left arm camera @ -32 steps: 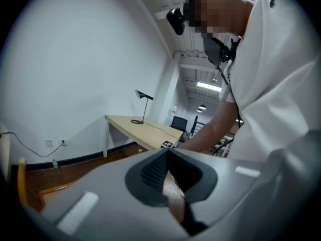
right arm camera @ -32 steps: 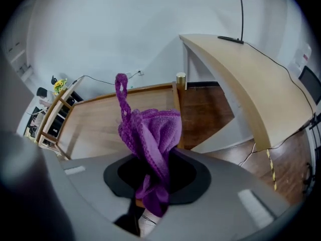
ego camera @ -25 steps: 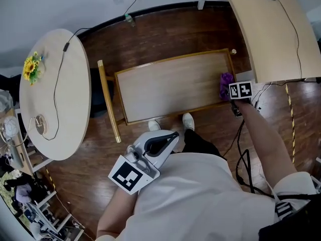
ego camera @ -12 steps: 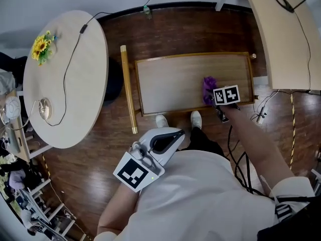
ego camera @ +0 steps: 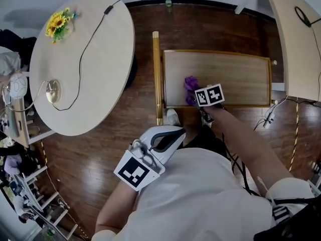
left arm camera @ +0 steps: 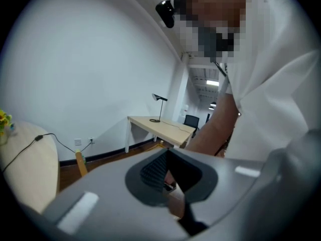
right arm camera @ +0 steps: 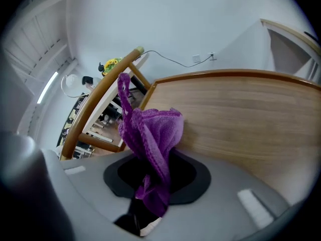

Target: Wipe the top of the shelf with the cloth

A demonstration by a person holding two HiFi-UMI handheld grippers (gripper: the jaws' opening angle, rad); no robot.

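Visibly crumpled, the purple cloth (ego camera: pixel 189 83) sits clamped in the right tool (ego camera: pixel 194 100).

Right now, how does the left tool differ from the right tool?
The right tool grips the purple cloth; the left tool is shut on nothing. The right tool reaches over the shelf top; the left tool is held near the person's body. Both carry a marker cube.
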